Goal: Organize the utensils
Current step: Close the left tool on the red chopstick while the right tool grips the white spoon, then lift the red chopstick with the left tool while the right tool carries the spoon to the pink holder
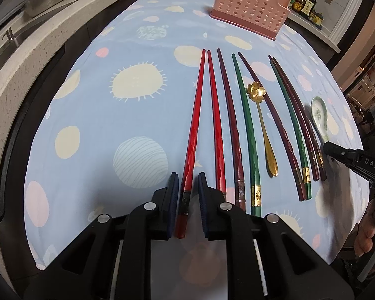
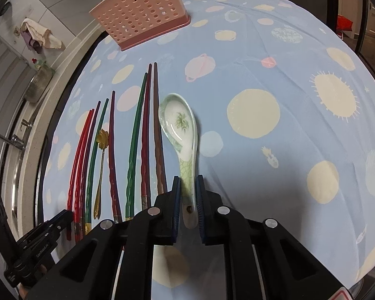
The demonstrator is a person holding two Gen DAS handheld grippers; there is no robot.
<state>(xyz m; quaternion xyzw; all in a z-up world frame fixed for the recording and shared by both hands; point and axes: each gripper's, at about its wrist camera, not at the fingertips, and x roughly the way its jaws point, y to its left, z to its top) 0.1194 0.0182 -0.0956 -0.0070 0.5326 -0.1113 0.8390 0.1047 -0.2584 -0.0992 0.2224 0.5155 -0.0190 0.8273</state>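
Left wrist view: task barely started — every utensil lies on the bench, nothing visible inside the pink holder at 12 o'clock far across the cloth, though its inside is not really seen. Laid out in a row, handles toward the camera: two red chopsticks, a dark red one, green ones, dark maroon ones, plus the gold flower spoon in between. All still to be moved.

Left gripper is narrowed around the handle end of the leftmost red chopstick. Left pad looks against it, a sliver of gap toward the right pad — so clamped or close to it, hard to call firm. Chopstick tip points to 12 o'clock, still flat on the cloth as far as I can tell. Its twin, the second red chopstick, lies just right of the gripper, outside the jaws.

Right wrist view: right gripper clenched on the handle of the ceramic soup spoon — both pads flank the handle near its holed end, bowl pointing to 12 o'clock. Spoon appears to rest on the bench still, not lifted. Chopstick row sits at 9 to 10 o'clock of it, holder at 11 o'clock, well apart.

Judgement: two first picks in hand, lift and carry to the holder still ahead, then the remaining chopsticks and gold spoon.
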